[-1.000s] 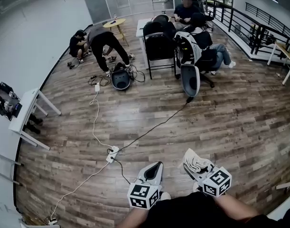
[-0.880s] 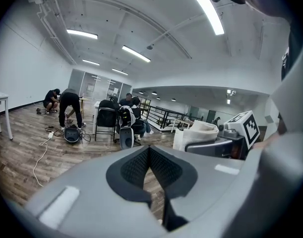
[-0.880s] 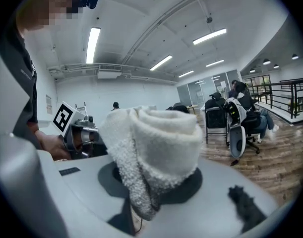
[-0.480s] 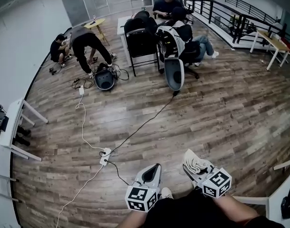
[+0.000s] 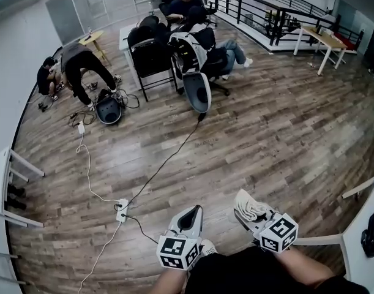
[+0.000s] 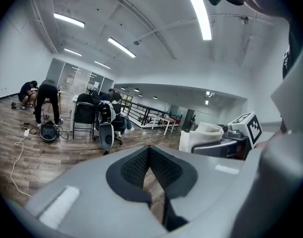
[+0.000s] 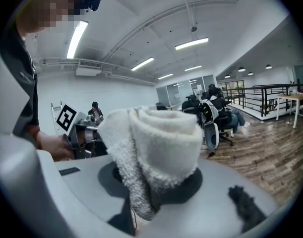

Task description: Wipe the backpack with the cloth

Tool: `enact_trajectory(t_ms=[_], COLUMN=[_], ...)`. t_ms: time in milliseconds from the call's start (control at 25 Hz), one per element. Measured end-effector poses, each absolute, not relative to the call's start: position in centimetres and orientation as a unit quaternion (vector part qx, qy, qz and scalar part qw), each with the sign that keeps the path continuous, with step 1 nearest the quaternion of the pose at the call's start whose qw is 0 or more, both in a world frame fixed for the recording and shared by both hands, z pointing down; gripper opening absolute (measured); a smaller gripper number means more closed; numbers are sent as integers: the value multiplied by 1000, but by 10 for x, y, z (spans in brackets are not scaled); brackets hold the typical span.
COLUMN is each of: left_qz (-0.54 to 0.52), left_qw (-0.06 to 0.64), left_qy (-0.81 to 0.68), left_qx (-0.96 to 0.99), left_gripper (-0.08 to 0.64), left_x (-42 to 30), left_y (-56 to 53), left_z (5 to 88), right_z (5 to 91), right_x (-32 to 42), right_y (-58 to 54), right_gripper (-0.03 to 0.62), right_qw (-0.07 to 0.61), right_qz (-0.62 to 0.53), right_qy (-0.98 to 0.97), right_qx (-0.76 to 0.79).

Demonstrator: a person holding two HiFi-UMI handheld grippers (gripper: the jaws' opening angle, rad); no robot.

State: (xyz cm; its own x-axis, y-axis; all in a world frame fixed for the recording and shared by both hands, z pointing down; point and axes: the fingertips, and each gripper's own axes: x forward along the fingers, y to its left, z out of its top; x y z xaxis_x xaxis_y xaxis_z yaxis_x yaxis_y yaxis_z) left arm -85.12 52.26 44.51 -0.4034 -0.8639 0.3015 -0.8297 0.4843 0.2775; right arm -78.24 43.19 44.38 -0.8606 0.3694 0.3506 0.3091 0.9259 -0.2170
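Grip status: right gripper [image 7: 153,192] clamped on rolled white cloth [image 7: 156,143]; left gripper [image 6: 150,155] jaws together, empty. Both low, near body, over wood floor. Dark bundle [image 5: 371,234], probably backpack, on white tabletop [image 5: 364,268] far right, cut off by frame. Right gripper nearer. Long axis unreadable.

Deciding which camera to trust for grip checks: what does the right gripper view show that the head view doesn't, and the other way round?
Only the right gripper view: the jaws of the right hand-held gripper seen closed on the rolled white cloth, plus the ceiling lights. Only the head view: the power strip and the black cable running to it. Both: the cloth, the left hand-held gripper and the office chair.
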Motion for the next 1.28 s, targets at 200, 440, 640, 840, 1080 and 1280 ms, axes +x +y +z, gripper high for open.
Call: enact_trajectory(t_ms=[200,440,640,840,1080,1280], left_qz=[-36,-22,-16,1,9,5], left_qw=[208,203,205,207,200,197], left_qy=[-828,-816,-802,-775,-757,-754], left_qx=[519,540,561,598,622,626], left_gripper=[6,6,6,6,6,6], left_x=[-830,-793,-741,-673,-603,-548], left_y=[507,470,434,387,350,334], left_z=[450,448,447,448,445,445], right_z=[439,434,436,438,441,444], right_x=[-765,-727,-671,-603,-524,-461], right_y=[419,388,354,315,282,265], right_gripper=[91,91,91,91,91,91], right_qw=[188,177,172,163,152,145], right_qz=[75,78,86,102,110,114], right_qy=[-965,-970,-974,-978,-981,-982], right_qx=[-165,-144,-117,-77,-43,-27])
